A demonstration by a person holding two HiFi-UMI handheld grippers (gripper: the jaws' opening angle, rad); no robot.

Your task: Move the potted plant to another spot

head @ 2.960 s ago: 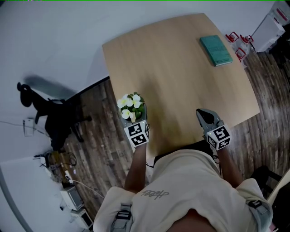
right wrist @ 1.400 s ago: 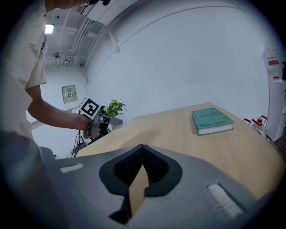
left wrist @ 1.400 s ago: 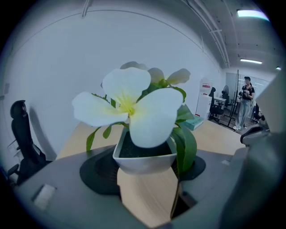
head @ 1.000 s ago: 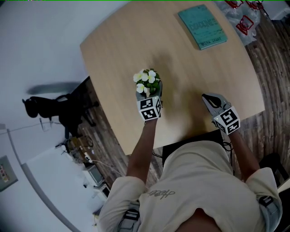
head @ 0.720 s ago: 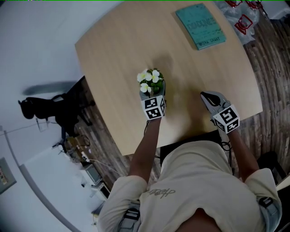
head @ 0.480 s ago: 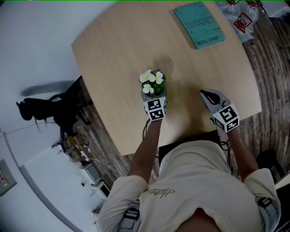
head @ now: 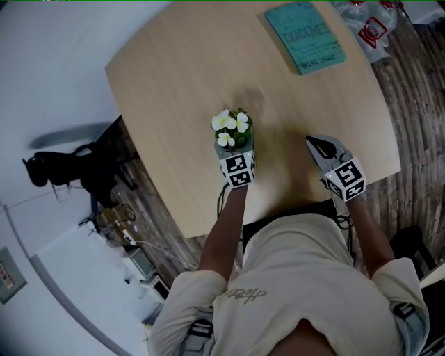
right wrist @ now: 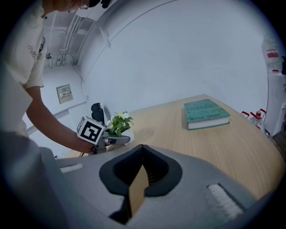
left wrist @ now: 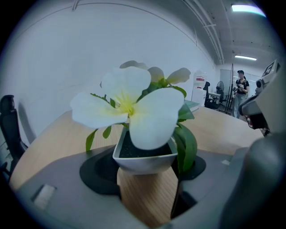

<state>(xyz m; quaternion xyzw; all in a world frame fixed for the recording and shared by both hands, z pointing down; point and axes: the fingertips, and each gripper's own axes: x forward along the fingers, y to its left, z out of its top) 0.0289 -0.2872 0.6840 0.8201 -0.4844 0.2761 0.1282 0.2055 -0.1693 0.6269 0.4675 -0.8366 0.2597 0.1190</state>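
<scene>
The potted plant (head: 233, 131), white flowers and green leaves in a small white pot, is over the tan table (head: 174, 69) near its front middle. My left gripper (head: 234, 148) is shut on the pot. In the left gripper view the pot (left wrist: 145, 157) sits between both jaws, with a big white flower (left wrist: 129, 105) above it. I cannot tell whether the pot touches the table. My right gripper (head: 315, 144) is shut and holds nothing, low over the table near its front right edge. The right gripper view shows the plant (right wrist: 119, 125) far to the left.
A teal book (head: 304, 26) lies at the table's far right, also visible in the right gripper view as the book (right wrist: 205, 114). Red-printed bags (head: 368, 21) sit past the table's far right corner. A black chair (head: 66, 163) stands on the floor left of the table.
My left gripper has carried the plant from the table's near left edge in toward the middle, and has drifted slightly right over the last second. The right gripper has stayed in place.
</scene>
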